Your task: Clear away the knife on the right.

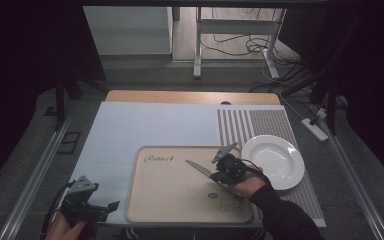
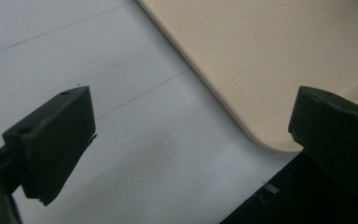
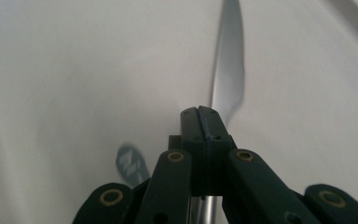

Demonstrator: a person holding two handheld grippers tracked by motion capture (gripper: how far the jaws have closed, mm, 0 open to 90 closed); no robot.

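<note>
Two grippers: right gripper fingers pinching smooth steel knife over matte beige rounded tray; left gripper fingers spread, counter's near-left corner.

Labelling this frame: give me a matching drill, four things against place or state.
Things:
1. table knife
2. white plate
3. left gripper
4. beige tray

States:
A. jaws apart, nothing between them
B. on the striped mat, right of the tray
C. clamped in the right gripper, blade over the tray
D. on the white sheet, lettering at its far left corner

Pairs: 1-C, 2-B, 3-A, 4-D
</note>
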